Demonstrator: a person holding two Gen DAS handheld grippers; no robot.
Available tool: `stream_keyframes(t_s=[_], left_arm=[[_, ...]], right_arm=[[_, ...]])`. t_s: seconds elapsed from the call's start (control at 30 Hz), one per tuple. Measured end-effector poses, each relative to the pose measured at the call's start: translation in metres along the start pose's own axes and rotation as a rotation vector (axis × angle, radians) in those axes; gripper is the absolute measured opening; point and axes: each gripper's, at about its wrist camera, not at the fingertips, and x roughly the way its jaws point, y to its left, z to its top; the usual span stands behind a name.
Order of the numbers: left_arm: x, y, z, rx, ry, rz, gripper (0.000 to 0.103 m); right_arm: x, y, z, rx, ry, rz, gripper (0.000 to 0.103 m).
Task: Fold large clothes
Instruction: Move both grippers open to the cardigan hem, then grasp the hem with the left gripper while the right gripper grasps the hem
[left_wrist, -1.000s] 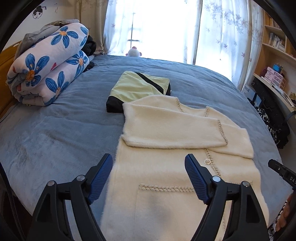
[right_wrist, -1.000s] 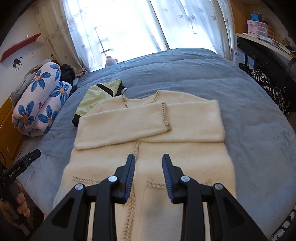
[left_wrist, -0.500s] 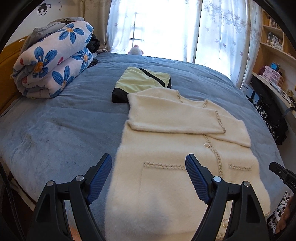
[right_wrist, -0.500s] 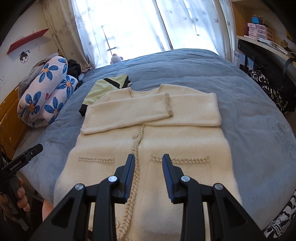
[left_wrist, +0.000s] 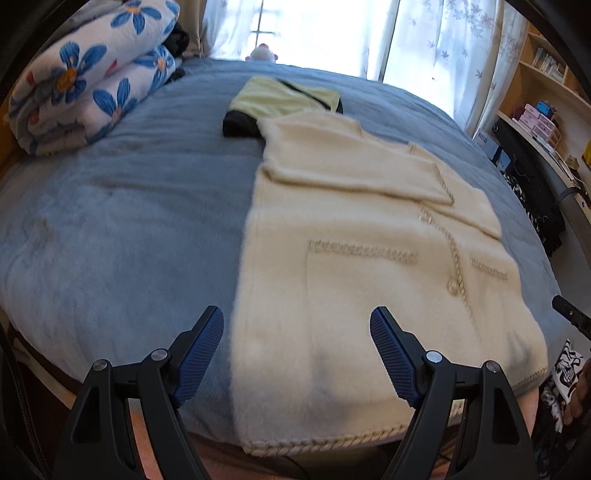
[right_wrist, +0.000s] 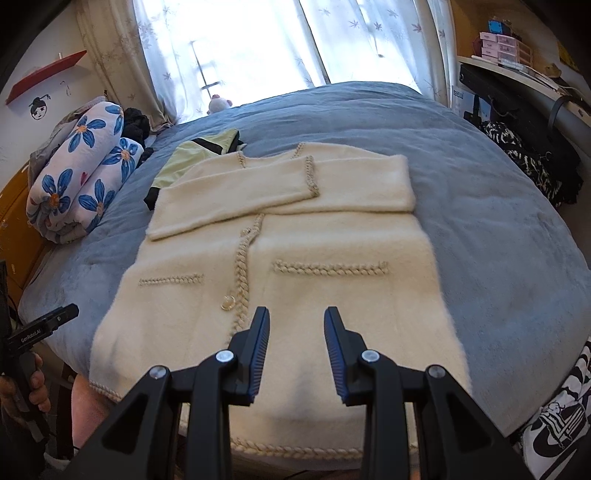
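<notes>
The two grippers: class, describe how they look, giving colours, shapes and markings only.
The left gripper and the right gripper each have two angular black plastic fingers with silver rivets and ribbed blue pads. White lettering marks the left gripper's body where the right wrist view catches it. No cables or sleeves show.

left gripper (left_wrist: 297, 350) | right gripper (right_wrist: 295, 350) | both retreated toward cardigan (right_wrist: 295, 258) hem

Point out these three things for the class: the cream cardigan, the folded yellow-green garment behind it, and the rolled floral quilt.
cream cardigan (right_wrist: 332, 295): right wrist view, on the front panel just below the braided pocket trim.
folded yellow-green garment (left_wrist: 280, 99): left wrist view, on its yellow-green top face.
rolled floral quilt (right_wrist: 85, 173): right wrist view, on the white flowered side.
</notes>
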Motion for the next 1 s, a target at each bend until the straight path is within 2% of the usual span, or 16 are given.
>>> stream_keyframes(t_s=[0.17,0.33,0.63,0.83,1.0], left_arm=[[0.025,0.023,-0.024,-0.040,0.092,-0.039,0.080],[0.051,0.046,-0.042,-0.118,0.195,-0.051,0.080],[0.060,0.049,-0.046,-0.114,0.214,-0.088,0.081],[0.065,0.044,-0.047,-0.077,0.244,-0.137,0.086],[0.074,0.035,-0.050,-0.017,0.260,-0.154,0.092]], right_arm=[[0.004,-0.022,-0.014,0.014,0.032,-0.018,0.031],[0.007,-0.062,-0.030,0.073,0.074,-0.049,0.031],[0.007,-0.128,-0.057,0.214,0.144,-0.105,0.031],[0.021,-0.149,-0.067,0.306,0.192,-0.032,0.031],[0.034,-0.145,-0.066,0.297,0.212,0.056,0.034]])
